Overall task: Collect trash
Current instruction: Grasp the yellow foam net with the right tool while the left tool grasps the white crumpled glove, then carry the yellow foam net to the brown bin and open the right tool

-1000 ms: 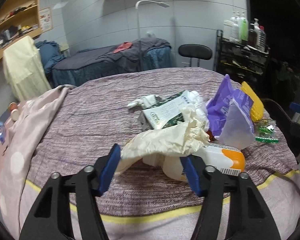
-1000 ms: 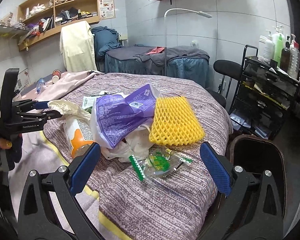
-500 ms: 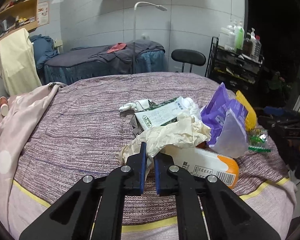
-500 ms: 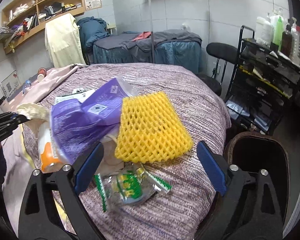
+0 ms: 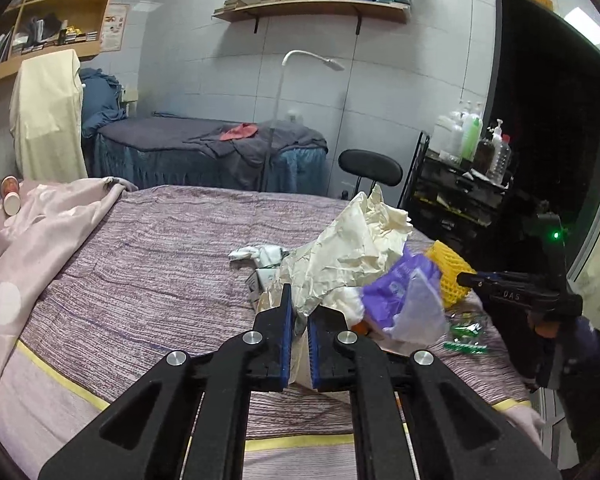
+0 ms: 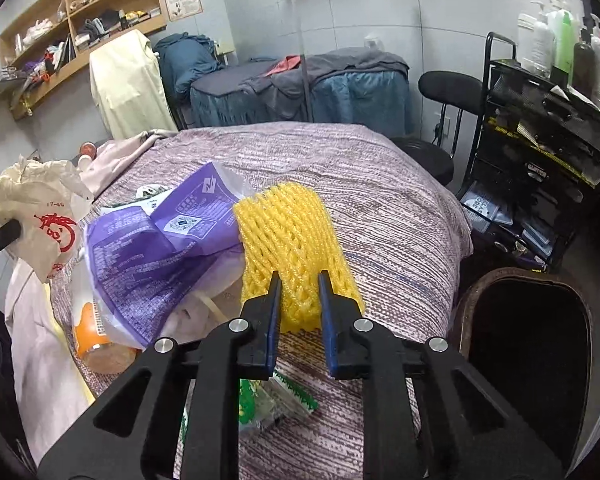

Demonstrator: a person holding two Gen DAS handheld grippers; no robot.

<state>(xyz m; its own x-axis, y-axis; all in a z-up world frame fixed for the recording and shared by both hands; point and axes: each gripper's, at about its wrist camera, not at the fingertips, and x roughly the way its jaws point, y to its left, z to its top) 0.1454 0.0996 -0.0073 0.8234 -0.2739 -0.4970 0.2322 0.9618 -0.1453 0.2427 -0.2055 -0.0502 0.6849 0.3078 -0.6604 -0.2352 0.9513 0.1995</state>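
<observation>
My left gripper [image 5: 298, 312] is shut on a crumpled cream paper bag [image 5: 352, 248], held up off the purple bedspread [image 5: 160, 264]. That bag [image 6: 40, 216], with a red print, hangs at the left of the right wrist view. My right gripper [image 6: 299, 280] is closing on the near edge of a yellow foam net [image 6: 288, 232], which is pinched between its blue pads. The net [image 5: 448, 268] and the right gripper [image 5: 472, 280] also show at the right of the left wrist view. A purple plastic bag [image 6: 160, 240] lies beside the net.
An orange-capped bottle [image 6: 96, 340] lies under the purple bag. A green wrapper [image 6: 272, 400] sits below my right fingers. A dark bin [image 6: 528, 340] stands off the bed's right edge, with a black cart [image 6: 540, 140] of bottles behind it. A carton [image 5: 260, 280] lies mid-bed.
My left jaws closed on the paper bag and lifted it off the pile. My right gripper moved forward over the green wrapper to the yellow net and its jaws narrowed around it.
</observation>
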